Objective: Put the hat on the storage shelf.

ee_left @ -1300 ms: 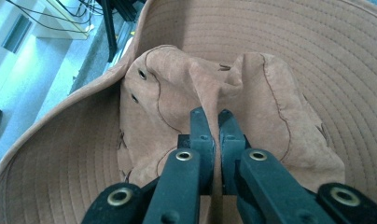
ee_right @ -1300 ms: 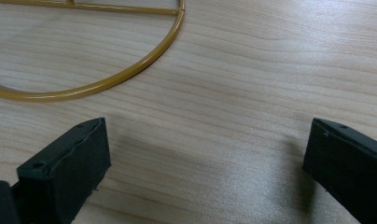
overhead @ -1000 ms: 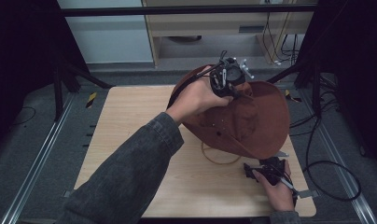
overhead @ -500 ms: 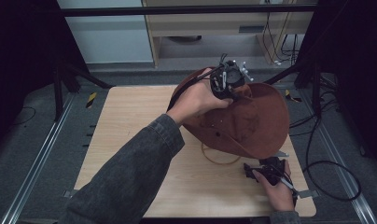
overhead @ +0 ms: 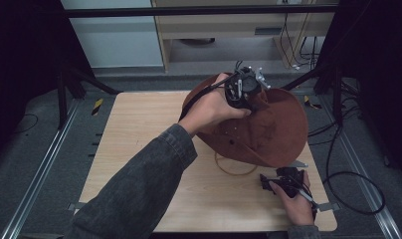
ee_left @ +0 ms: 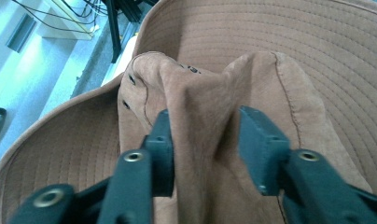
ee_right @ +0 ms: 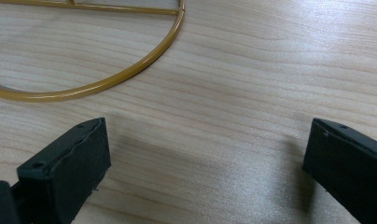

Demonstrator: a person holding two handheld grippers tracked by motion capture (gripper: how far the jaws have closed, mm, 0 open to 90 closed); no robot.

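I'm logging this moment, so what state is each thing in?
Brown hat: propped up on a stand, crown fabric bunched in a fold.
Left gripper: jaws have just been opening, astride the crown fold, right pad clear of it.
Right gripper: jaws wide open, nothing between them.
Gold wire ring: lying flat on the table.
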